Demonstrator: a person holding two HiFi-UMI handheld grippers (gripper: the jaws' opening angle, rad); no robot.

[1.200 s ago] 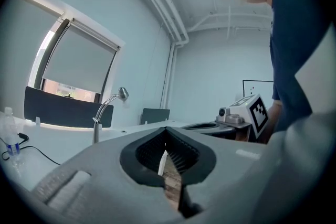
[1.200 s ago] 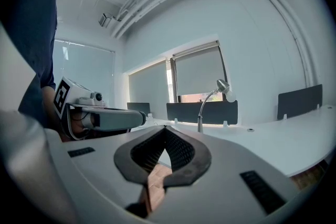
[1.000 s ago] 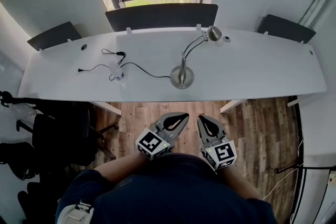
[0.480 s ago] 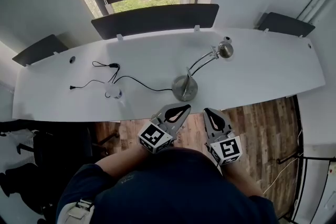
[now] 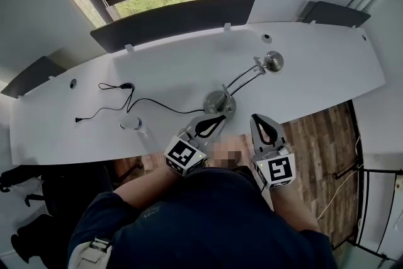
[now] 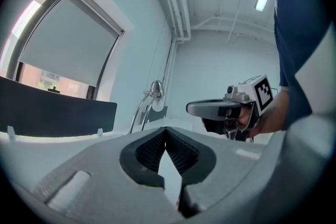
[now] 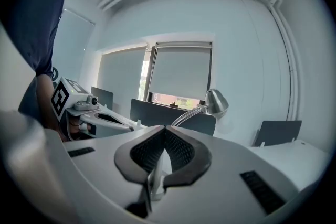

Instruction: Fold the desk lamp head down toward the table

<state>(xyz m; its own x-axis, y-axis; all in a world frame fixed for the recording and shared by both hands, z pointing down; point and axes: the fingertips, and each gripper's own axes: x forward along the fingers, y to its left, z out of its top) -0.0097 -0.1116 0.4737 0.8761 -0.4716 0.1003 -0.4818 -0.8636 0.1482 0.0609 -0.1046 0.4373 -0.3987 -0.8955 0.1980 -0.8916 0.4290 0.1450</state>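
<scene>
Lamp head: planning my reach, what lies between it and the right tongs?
Nothing; the head view shows only bare desk between right tongs and lamp head.

Bare table (image 5: 321,72) lies open at the lamp's (image 5: 220,102) 3 o'clock; a black cable (image 5: 124,85), apparently flat, trails at 9, a dark panel (image 5: 176,21) stands at 12.

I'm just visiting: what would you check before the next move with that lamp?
1. Lamp head raised, ready to fold: ok.
2. Lamp base flat on the desk: ok.
3. Left claw empty: ok.
4. Right claw empty: ok.
5. Claws open to grab: not ok, both shut.
6. Cable away from the lamp head: ok.
</scene>
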